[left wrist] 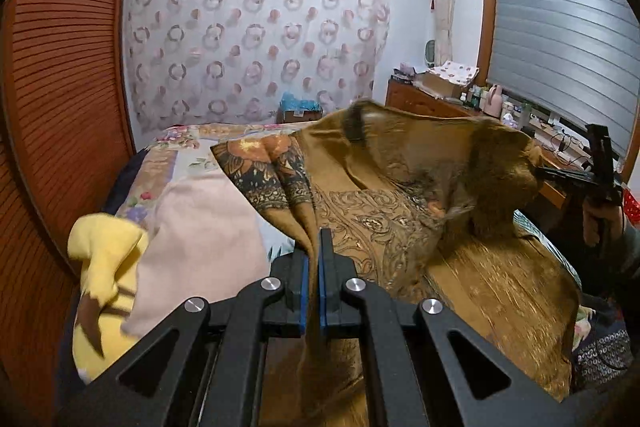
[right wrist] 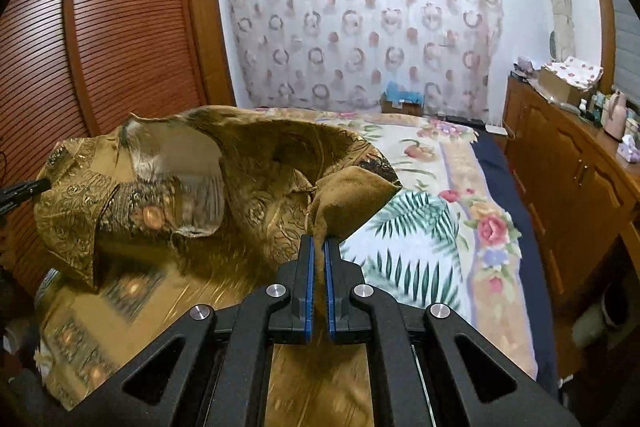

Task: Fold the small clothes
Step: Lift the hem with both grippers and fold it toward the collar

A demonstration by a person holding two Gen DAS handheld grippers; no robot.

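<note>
Left claw (left wrist: 314, 259) and right claw (right wrist: 319, 255) each pinch an edge of the brown patterned garment (left wrist: 400, 195), holding its near side raised over the bed (right wrist: 420, 227), likely so it can be laid across for a fold

The bed (right wrist: 452, 163) carries a floral cover (right wrist: 420, 239) printed with roses and green fronds; a dark blue sheet (right wrist: 508, 195) shows along its right edge. On the cover lies a golden-brown patterned garment (right wrist: 256, 195), its near part spread flat, its far part lifted and blurred. On the left side lie a pale pink cloth (left wrist: 208, 223) and, at the near left edge, a yellow plush toy (left wrist: 104, 259), probably partly under the pink cloth.
</note>
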